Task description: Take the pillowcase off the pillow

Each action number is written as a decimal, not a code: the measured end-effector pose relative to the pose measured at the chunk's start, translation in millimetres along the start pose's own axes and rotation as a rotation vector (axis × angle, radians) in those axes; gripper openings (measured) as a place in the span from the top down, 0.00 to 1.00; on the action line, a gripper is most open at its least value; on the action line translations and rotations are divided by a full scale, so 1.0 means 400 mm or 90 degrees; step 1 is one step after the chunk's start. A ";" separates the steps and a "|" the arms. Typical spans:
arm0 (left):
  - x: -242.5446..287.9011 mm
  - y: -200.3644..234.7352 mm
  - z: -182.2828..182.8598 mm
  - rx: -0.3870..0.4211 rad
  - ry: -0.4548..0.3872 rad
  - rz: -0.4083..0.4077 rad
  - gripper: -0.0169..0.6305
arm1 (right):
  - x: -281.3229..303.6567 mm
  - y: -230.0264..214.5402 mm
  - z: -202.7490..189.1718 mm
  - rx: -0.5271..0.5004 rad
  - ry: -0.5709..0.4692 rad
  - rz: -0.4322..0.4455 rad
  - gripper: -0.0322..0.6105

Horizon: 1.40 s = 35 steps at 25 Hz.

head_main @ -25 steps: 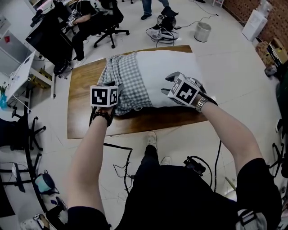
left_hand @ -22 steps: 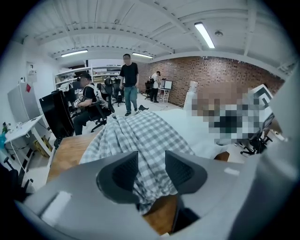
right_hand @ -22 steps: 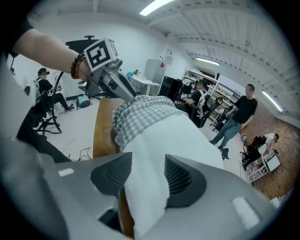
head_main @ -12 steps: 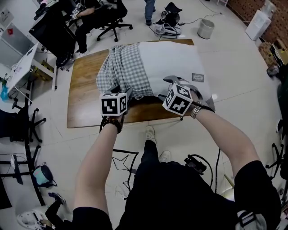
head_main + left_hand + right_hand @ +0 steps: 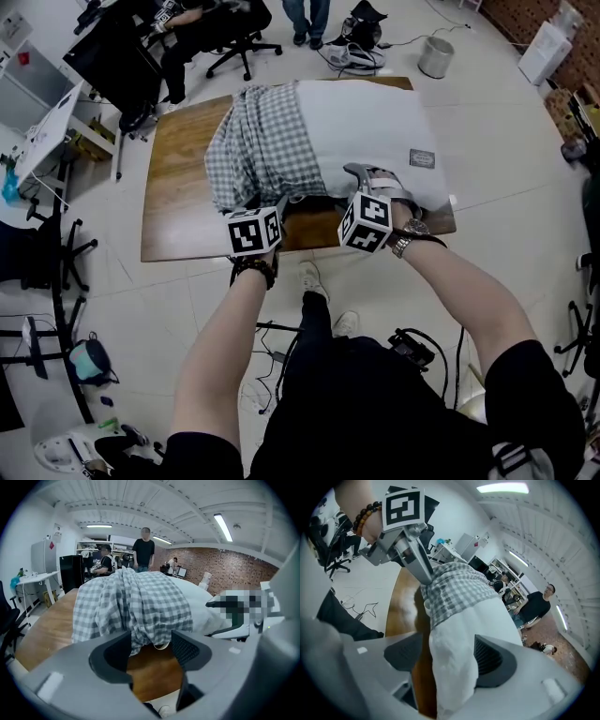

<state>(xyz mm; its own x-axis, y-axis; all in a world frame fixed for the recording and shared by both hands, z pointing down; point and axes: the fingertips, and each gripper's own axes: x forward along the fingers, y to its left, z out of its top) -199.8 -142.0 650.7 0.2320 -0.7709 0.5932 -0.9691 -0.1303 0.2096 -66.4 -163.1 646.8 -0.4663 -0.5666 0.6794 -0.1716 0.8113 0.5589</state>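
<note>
The right gripper view alone is showing the pillow's (image 5: 454,634) white corner lying loose between the right gripper's (image 5: 450,656) jaws, which have just been opening wide. The left gripper's (image 5: 152,644) jaws, likewise opening, are gaping just short of the checked pillowcase (image 5: 136,606), which is bunched over the pillow's left end. Compared with a second ago, both grippers are sitting nearer the table's (image 5: 178,187) near edge.

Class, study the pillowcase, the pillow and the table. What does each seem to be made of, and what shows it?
Pillowcase: thin woven cloth, likely cotton, matte; it has a grey-white check and soft bunched folds.
Pillow: white matte fabric shell, plump; its filling is hidden.
Table: wood or wood veneer, smooth and faintly glossy, with brown grain streaks.
</note>
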 end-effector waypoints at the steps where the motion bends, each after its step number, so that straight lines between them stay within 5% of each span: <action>1: 0.013 0.001 -0.008 -0.007 0.002 0.000 0.56 | 0.010 -0.001 -0.004 0.000 0.003 -0.004 0.42; 12: 0.127 0.055 -0.019 -0.050 0.018 -0.009 0.57 | 0.104 -0.020 -0.024 -0.010 0.043 -0.027 0.46; 16: 0.147 0.070 -0.016 -0.039 0.033 -0.014 0.79 | 0.100 -0.060 -0.034 -0.012 0.045 -0.058 0.77; 20: 0.129 0.075 -0.013 -0.018 0.044 -0.014 0.94 | 0.077 -0.080 -0.040 -0.003 0.039 -0.062 0.90; 35: -0.010 0.206 -0.002 -0.033 0.026 0.055 0.96 | -0.051 -0.119 -0.118 0.042 0.044 -0.070 0.93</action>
<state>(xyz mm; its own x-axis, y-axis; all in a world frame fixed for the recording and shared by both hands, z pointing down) -280.5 -149.4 666.2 0.1523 -0.7519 0.6414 -0.9801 -0.0310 0.1963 -8.0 -196.9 628.9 -0.3815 -0.6598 0.6474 -0.2767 0.7498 0.6011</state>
